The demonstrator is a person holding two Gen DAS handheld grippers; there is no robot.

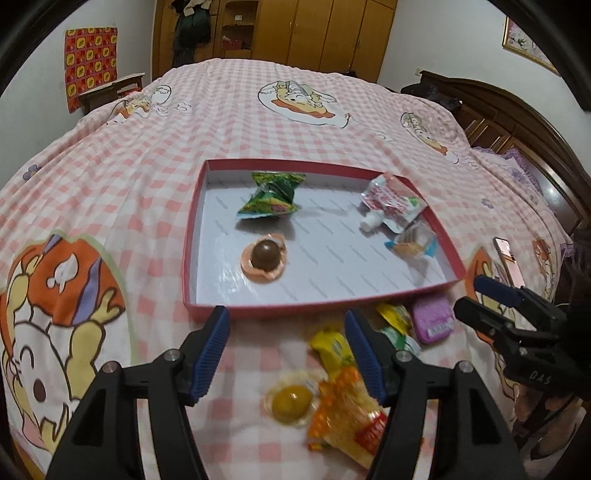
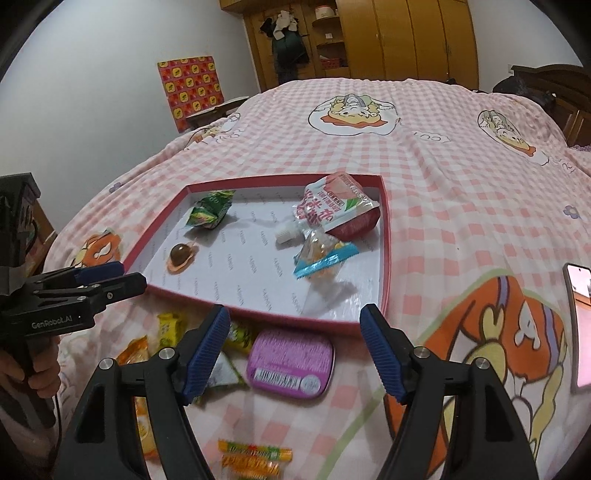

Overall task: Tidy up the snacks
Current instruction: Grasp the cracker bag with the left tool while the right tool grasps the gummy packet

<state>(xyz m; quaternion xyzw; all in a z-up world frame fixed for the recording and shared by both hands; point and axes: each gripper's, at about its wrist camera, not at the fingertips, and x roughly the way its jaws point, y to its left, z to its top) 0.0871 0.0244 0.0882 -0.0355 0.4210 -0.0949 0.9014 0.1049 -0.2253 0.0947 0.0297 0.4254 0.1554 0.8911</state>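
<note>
A red-rimmed white tray (image 1: 192, 236) (image 2: 387, 258) lies on the bed. In it are a green packet (image 1: 271, 195) (image 2: 210, 212), a chocolate ball in an orange cup (image 1: 265, 256) (image 2: 181, 255), a red-white spouted pouch (image 1: 389, 205) (image 2: 332, 208) and a clear blue-edged packet (image 1: 412, 242) (image 2: 321, 254). In front of the tray lie a yellow jelly cup (image 1: 291, 400), yellow and orange packets (image 1: 334, 349) (image 2: 170, 326) and a purple tin (image 1: 432, 317) (image 2: 290, 363). My left gripper (image 1: 286, 349) is open and empty above the loose snacks. My right gripper (image 2: 295, 349) is open and empty over the purple tin.
A phone (image 1: 504, 253) (image 2: 580, 325) lies on the pink checked bedspread right of the tray. A striped candy pack (image 2: 255, 458) lies near the front edge. A dark headboard (image 1: 517, 122) is at right, wooden wardrobes (image 1: 314, 33) behind.
</note>
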